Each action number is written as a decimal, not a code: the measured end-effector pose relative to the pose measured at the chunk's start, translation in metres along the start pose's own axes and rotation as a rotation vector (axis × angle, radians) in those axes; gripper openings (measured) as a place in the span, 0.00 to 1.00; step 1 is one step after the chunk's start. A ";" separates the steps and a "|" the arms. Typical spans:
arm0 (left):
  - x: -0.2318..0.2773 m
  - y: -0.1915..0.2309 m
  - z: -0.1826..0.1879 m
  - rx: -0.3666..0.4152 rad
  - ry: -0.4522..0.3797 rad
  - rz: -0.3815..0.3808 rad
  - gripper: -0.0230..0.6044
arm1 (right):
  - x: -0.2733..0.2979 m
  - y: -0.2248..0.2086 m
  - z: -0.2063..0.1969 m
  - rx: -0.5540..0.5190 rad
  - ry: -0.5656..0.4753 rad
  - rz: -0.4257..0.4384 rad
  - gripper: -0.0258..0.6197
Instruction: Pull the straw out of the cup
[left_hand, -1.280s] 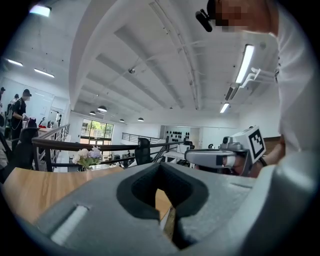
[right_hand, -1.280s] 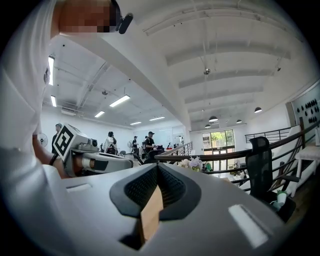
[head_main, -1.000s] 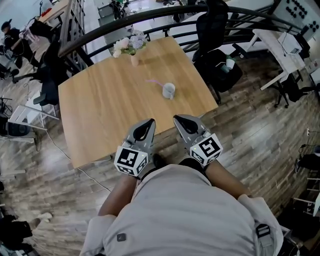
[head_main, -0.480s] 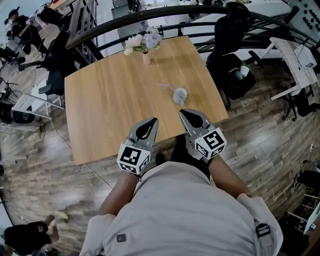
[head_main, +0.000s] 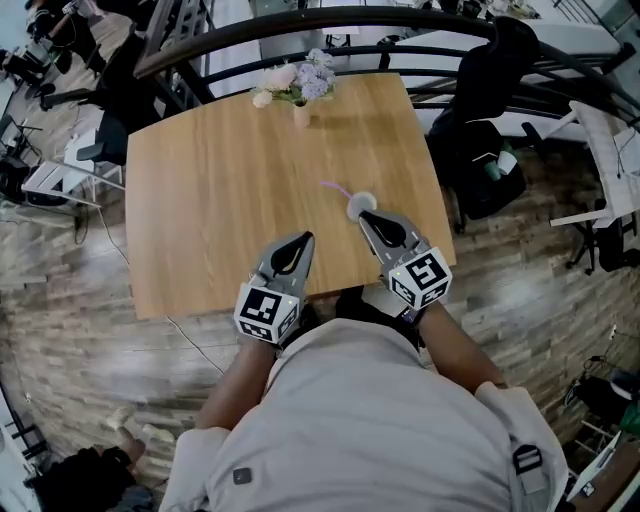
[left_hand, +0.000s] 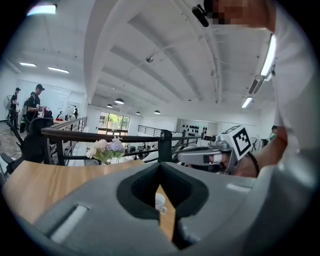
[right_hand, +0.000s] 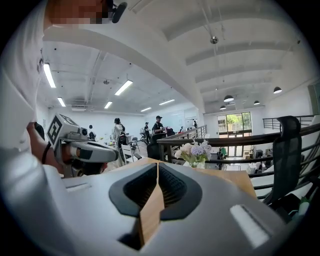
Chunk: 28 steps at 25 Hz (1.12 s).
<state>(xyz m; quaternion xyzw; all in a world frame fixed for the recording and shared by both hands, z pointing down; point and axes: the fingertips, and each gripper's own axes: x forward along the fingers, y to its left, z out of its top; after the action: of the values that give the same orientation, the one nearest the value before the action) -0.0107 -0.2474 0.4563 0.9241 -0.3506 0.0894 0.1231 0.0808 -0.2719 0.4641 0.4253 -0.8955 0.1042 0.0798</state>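
A small white cup (head_main: 359, 204) stands on the wooden table (head_main: 220, 180), with a purple straw (head_main: 334, 187) leaning out of it to the upper left. My right gripper (head_main: 367, 216) has its tips just short of the cup's near side. Its jaws have just been opening, but the tips still look together, with nothing between them (right_hand: 157, 166). My left gripper (head_main: 300, 241) hovers over the table's near edge, left of the cup, shut and empty. In the left gripper view the cup (left_hand: 160, 202) shows low between the jaws. The right gripper view does not show the cup.
A vase of pale flowers (head_main: 298, 84) stands at the table's far edge, in front of a black railing (head_main: 300, 20). A black office chair (head_main: 490, 150) sits past the table's right side. Wooden floor surrounds the table. People stand far off (right_hand: 157, 125).
Both grippers have moved forward from in front of my body to over the table's near edge. The right tips have come up to the cup. The cup and straw have not moved.
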 end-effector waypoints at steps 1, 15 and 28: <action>0.007 0.003 -0.005 -0.006 0.007 0.010 0.04 | 0.004 -0.007 -0.003 0.001 0.012 0.011 0.08; 0.080 0.037 -0.057 -0.089 0.079 0.139 0.04 | 0.051 -0.071 -0.082 -0.064 0.228 0.180 0.18; 0.096 0.069 -0.115 -0.170 0.144 0.227 0.04 | 0.107 -0.084 -0.153 -0.119 0.405 0.285 0.21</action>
<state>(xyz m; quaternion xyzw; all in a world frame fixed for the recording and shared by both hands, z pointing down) 0.0042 -0.3241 0.6018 0.8560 -0.4494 0.1385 0.2147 0.0880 -0.3646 0.6469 0.2596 -0.9167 0.1445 0.2670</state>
